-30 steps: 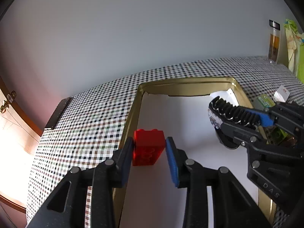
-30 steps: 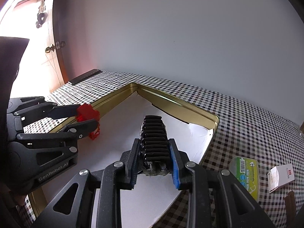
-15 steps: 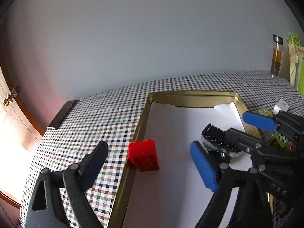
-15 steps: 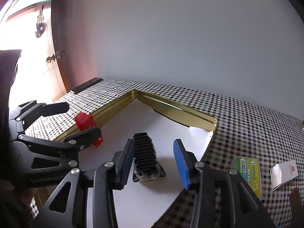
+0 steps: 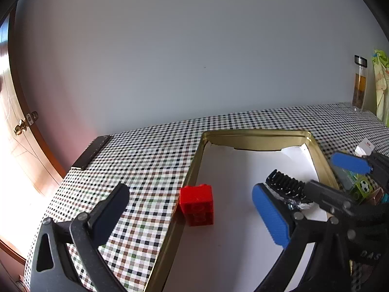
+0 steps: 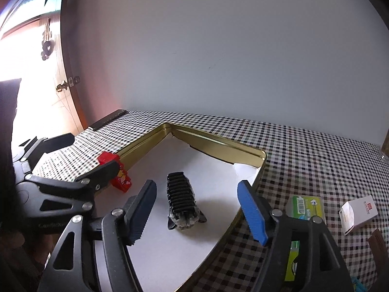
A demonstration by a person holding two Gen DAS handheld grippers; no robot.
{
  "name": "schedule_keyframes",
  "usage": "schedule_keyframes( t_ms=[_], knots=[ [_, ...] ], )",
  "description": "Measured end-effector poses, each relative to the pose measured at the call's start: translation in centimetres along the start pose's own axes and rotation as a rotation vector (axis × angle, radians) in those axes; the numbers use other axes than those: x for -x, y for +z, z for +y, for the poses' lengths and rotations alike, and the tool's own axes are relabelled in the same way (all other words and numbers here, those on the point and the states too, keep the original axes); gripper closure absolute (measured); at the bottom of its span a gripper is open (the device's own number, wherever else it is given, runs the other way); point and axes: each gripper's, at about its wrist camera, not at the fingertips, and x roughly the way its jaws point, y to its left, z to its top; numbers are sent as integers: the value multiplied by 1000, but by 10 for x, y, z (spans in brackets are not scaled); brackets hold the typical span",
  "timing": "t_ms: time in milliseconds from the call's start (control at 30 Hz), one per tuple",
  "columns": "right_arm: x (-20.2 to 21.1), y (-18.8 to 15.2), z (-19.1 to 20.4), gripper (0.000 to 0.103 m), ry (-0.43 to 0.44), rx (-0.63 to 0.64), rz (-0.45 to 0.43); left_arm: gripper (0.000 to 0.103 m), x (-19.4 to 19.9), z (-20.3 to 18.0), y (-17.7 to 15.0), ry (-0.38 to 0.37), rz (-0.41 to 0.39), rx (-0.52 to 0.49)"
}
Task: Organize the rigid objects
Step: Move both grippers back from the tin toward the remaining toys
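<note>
Red toy brick [image 5: 197, 204] resting just inside the left wall of the gold tin tray [image 5: 255, 137], and black comb-like clipper guard [image 6: 181, 200] lying on the tray's white liner: both appear delivered. Left gripper [image 5: 192, 209] and right gripper [image 6: 197, 209] have just been opening and stand released, each straddling its piece without contact. Green packet [image 6: 305, 206] and small white box [image 6: 358, 214] on the checked cloth at right likely remain to be sorted.

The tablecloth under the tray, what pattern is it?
The tablecloth is a small black-and-white check, clearest in the right wrist view.
</note>
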Motion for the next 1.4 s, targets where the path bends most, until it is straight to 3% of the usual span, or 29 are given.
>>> schedule_keyframes(
  t_ms=[67,167,367,700,967,1400],
  knots=[
    [1,-1,1,31,1,4,-2,1,-1,1,1,-6,-4,8],
    [5,-2,3,31,5,8,-10,1,-2,3,1,46,-21,2],
    [21,-7,3,26,-7,18,-33,1,15,3,-1,50,-68,27],
    [70,-30,-21,25,-75,10,-94,1,82,-41,-21,-46,-182,94],
    [116,-58,-56,19,-170,-28,-143,1,99,-91,-41,-133,-162,91],
    [148,-93,-103,19,-246,-115,-135,1,114,-148,-52,-163,-178,16]
  ],
)
